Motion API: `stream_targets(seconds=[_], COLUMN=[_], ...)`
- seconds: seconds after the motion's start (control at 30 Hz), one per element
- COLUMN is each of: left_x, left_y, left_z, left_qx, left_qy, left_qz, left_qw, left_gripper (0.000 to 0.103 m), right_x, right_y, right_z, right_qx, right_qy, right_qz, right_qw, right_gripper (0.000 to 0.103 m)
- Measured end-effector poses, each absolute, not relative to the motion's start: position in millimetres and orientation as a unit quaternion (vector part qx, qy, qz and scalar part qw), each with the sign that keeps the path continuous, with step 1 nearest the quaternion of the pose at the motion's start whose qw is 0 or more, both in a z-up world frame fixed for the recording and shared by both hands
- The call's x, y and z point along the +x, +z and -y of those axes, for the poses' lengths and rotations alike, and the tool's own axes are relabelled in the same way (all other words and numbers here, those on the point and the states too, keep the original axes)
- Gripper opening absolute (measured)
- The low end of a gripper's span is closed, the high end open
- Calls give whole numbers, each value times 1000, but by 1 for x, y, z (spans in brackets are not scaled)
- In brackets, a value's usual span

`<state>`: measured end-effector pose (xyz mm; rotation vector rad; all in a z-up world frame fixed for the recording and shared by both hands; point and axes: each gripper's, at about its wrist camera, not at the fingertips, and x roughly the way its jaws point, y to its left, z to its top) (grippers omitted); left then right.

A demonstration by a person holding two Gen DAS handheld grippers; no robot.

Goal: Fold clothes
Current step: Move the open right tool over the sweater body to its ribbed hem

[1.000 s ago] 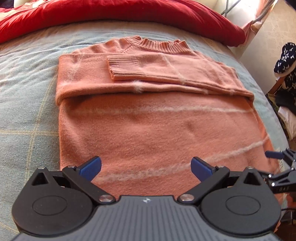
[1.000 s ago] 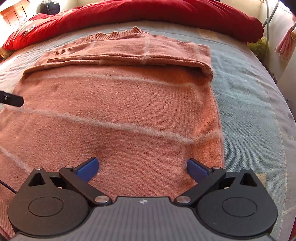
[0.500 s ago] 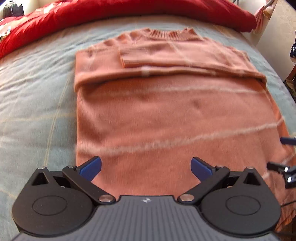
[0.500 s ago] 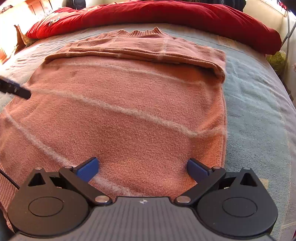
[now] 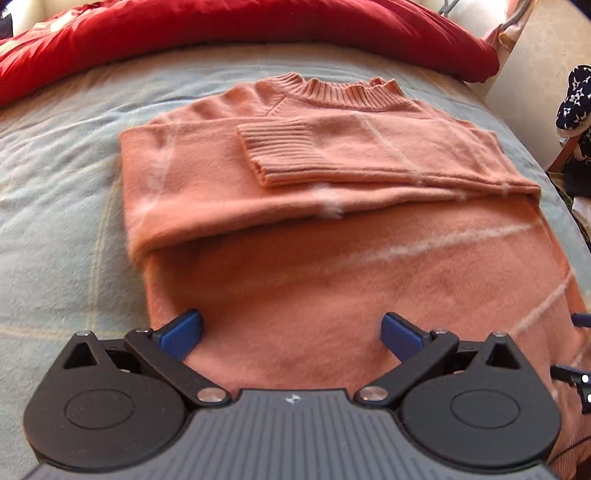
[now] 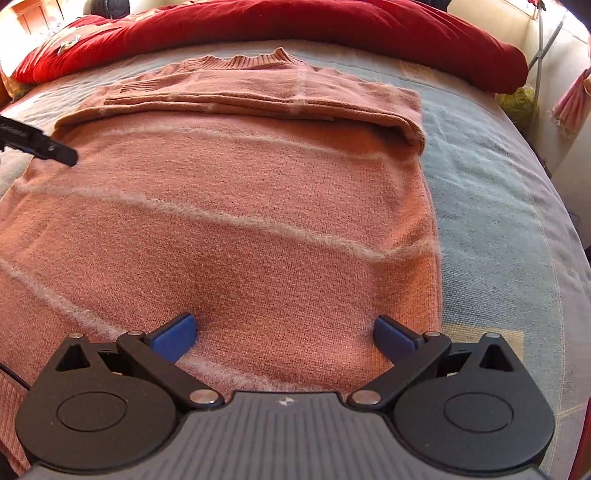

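Salmon-pink knitted wool sweater (image 5: 332, 266), crossed by thin pale fuzzy stripes, lies flat on a pale blue checked bedspread (image 5: 62, 206), its ribbed collar toward a red quilt (image 5: 221, 33) heaped at the far side. Both sleeves are folded across the chest, one ribbed cuff (image 5: 284, 155) lying on top, so the step in hand appears to be taking the near hem and carrying it up toward the collar.

Left gripper (image 5: 291, 328) hovers over the body near the sweater's left edge, its blue-tipped jaws spread wide and holding nothing. Right gripper (image 6: 282, 328) sits the same way near the right edge, wide apart and empty. Whether either touches the knit cannot be told.

To fold well, each gripper should probably draw back to the hem, which lies below both views, and pinch both layers close to the outer corners. Lifting the two corners together and level would keep the fold line straight. The knit looks soft and thick, so a shallow bite may slip; a deeper grip seems safer. Laying the hem just short of the collar should leave the sleeves undisturbed.
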<state>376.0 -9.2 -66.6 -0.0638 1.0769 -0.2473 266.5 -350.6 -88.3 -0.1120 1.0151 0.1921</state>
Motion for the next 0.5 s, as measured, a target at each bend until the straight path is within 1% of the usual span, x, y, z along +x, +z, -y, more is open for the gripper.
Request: stream_targets(seconds=[0.1,0.23,0.3,0.37,0.43,0.5], left_x=[361,346,340,335,324,320], left_y=[-52,-42,-54,-72,-79,-79], left_z=[3,13,23,31,36,37], left_qx=[-34,-35,-12,22,59,66], left_qy=[-137,-189,-204,-200,-193,-193], left_qz=[-508,-487,-499,-517,-506,-500], left_qw=[850,852,842,832,839,842], left_gripper=[102,102,102,102,102,102], right_x=[268,263,264,267,265,262], right_y=[-81,-60,-62,-79,-90,-90], right_z=[346,327,312,303,305,309], right_qx=[-46,-53,-80,-94,-74,-60], right_qy=[78,99,111,118,109,110], right_qz=[-499,-460,-461,-487,-496,-488], right_qw=[862,881,877,860,858,864], right_gripper=[103,103,103,103,103,103])
